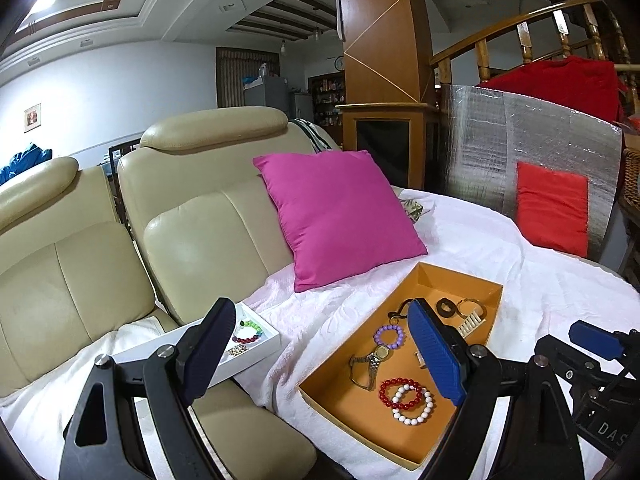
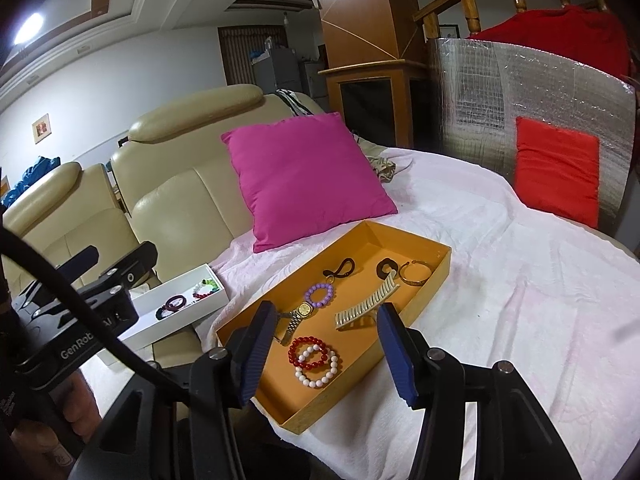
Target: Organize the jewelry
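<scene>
An orange tray [image 1: 460, 280] [image 2: 438, 276] lies on the white blanket. It holds a red bead bracelet [image 2: 308, 352], a white bead bracelet [image 2: 320, 372], a purple bead bracelet [image 2: 319, 295], a gold watch [image 2: 298, 316], a cream hair comb [image 2: 366, 306], a gold bangle [image 2: 416, 272] and dark hair ties [image 2: 340, 268]. A white box [image 1: 224, 364] [image 2: 176, 320] to the left holds several bead bracelets. My left gripper [image 1: 320, 356] is open and empty, above the gap between box and tray. My right gripper [image 2: 324, 356] is open and empty over the tray's near end.
A magenta cushion [image 1: 340, 216] leans on the beige leather sofa [image 1: 192, 232] behind the tray. A red cushion [image 1: 552, 208] rests against a silver foil panel [image 1: 520, 140] at the back right. The blanket [image 2: 520, 280] spreads right of the tray.
</scene>
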`<act>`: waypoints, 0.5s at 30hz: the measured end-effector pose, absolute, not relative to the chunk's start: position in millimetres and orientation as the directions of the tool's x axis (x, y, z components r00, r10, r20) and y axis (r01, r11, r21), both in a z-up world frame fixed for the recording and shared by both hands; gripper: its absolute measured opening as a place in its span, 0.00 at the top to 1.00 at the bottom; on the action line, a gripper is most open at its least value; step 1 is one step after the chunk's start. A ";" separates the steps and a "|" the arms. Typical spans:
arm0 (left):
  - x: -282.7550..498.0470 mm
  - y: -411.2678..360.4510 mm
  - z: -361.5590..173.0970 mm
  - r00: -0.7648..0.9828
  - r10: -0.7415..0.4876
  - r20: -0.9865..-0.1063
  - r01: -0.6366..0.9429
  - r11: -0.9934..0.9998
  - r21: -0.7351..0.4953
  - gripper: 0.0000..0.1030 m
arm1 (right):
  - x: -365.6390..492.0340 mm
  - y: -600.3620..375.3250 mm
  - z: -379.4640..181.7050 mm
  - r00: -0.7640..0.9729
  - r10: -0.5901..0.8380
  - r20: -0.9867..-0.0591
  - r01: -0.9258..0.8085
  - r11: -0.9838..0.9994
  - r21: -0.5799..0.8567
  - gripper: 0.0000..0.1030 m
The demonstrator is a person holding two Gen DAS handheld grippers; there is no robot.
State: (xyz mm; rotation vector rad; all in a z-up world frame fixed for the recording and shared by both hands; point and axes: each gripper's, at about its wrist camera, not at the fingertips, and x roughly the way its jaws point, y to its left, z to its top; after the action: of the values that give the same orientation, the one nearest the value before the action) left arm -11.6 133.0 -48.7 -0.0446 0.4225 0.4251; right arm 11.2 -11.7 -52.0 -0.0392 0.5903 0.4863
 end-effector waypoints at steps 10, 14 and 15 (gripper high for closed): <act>-14.0 126.6 -42.1 0.834 0.377 -0.402 -0.393 0.918 0.046 0.15 | 6.5 -14.8 -46.6 0.731 0.421 -0.537 -0.444 0.891 0.094 0.45; -12.8 127.2 -40.6 0.836 0.371 -0.404 -0.388 0.921 0.043 0.15 | 7.3 -16.6 -45.0 0.733 0.419 -0.536 -0.443 0.892 0.091 0.45; -12.6 127.5 -40.5 0.836 0.369 -0.405 -0.387 0.921 0.042 0.15 | 6.9 -16.3 -44.7 0.733 0.418 -0.536 -0.443 0.892 0.090 0.45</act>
State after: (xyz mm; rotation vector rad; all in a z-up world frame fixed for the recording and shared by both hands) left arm -12.6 127.5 -40.5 -0.0423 0.4206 0.4004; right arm 6.9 -16.3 -44.7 -0.0450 0.5782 0.4736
